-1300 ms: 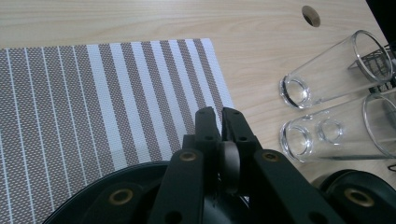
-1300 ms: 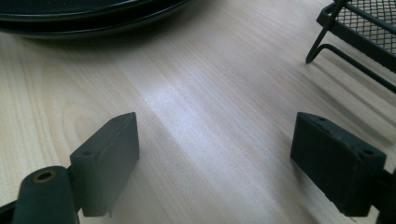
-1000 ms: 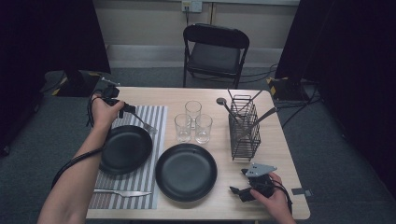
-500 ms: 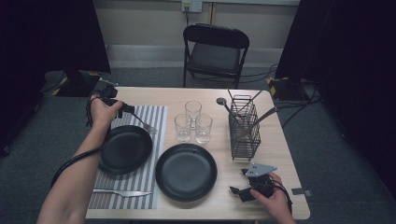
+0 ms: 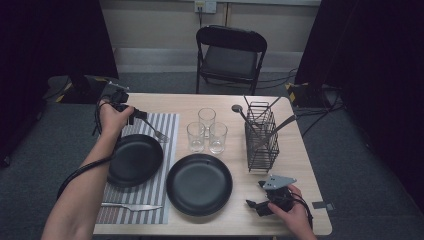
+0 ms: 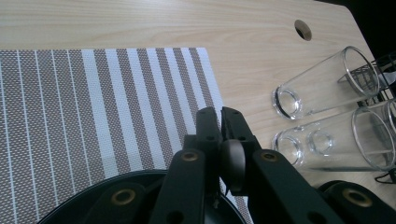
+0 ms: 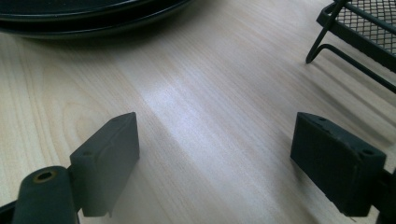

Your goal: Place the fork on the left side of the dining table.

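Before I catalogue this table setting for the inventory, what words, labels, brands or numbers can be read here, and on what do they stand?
None: no readable text on the plates, glasses, striped placemat, wire caddy or table.
Too small to tell: the pale tag at the table's right edge and the yellow-black marking on the floor.

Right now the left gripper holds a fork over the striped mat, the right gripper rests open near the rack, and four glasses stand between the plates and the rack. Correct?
Not quite: there are three glasses, not four, as the high view shows. The rest holds: the left gripper is shut on the fork over the mat, and the right gripper rests open near the rack.
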The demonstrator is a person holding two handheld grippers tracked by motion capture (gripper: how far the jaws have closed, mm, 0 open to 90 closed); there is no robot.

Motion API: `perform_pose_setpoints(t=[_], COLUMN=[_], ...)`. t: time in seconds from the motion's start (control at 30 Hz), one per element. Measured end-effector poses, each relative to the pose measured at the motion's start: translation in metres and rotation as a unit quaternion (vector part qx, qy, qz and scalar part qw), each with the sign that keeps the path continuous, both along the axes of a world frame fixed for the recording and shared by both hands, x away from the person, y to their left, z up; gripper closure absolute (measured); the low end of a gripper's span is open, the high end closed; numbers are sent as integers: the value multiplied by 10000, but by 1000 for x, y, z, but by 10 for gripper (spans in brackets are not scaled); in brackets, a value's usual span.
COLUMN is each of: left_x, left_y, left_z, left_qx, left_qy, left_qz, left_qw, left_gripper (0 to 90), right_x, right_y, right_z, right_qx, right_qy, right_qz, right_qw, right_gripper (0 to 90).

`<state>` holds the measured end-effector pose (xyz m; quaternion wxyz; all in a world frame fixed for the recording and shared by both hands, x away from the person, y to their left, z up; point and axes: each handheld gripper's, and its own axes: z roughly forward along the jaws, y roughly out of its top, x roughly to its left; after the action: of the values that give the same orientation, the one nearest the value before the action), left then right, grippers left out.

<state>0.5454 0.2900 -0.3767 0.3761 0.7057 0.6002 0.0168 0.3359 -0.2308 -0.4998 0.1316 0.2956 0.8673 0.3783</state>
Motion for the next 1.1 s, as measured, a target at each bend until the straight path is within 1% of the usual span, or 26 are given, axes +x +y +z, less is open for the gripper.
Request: perform_pose_setpoints(t=[0.03,0.07,0.27,0.3,0.33,0.43,0.5,0.53,0.57,0.6,0.77,0.83,0.9,0.97,1.03,1.07,1.1], left_x=[1,1,4,5,7,9,9,10,10,10,11,11,11,11,11,11,11], left_y=[1,1,4,5,6,7,9,11,11,11,14,15,16,17,18,20,20], left_z=[0,0,-1,-1,-2,-3,-4,-5,-5,-6,-8,-8,-9,-9,-10,-11,-12], left_qx=[34,20,15,-34,-35,-13,-24,-74,-74,-86,-123,-71,14,47,60,82,31], left_qy=[-43,-58,-57,-72,-33,-72,-51,-55,-55,-48,-6,-24,30,35,63,83,95], left_qz=[-11,41,62,104,113,159,135,188,188,240,287,326,336,390,391,462,445], left_qw=[10000,10000,10000,9999,9999,9998,9999,9998,9998,9997,9995,9994,9994,9992,9992,9989,9990], left_gripper=[866,867,866,866,866,866,866,866,866,865,862,859,848,845,838,835,833], right_x=[0,0,0,0,0,0,0,0,0,0,0,0,0,0,0,0,0], right_y=[0,0,0,0,0,0,0,0,0,0,0,0,0,0,0,0,0], right_z=[0,0,0,0,0,0,0,0,0,0,0,0,0,0,0,0,0], right_qx=[3,4,3,3,2,3,2,2,2,1,1,2,1,2,3,2,1], right_qy=[1,-2,-1,1,0,2,1,1,-6,2,2,1,1,1,1,-1,-8], right_qz=[-10,-9,-9,-11,-11,-12,-11,-11,-8,-12,-13,-12,-11,-10,-11,-10,-8], right_qw=[10000,10000,10000,10000,10000,10000,10000,10000,10000,10000,10000,10000,10000,10000,10000,10000,10000], right_gripper=[146,146,146,146,146,146,146,146,146,146,146,146,146,146,146,146,146])
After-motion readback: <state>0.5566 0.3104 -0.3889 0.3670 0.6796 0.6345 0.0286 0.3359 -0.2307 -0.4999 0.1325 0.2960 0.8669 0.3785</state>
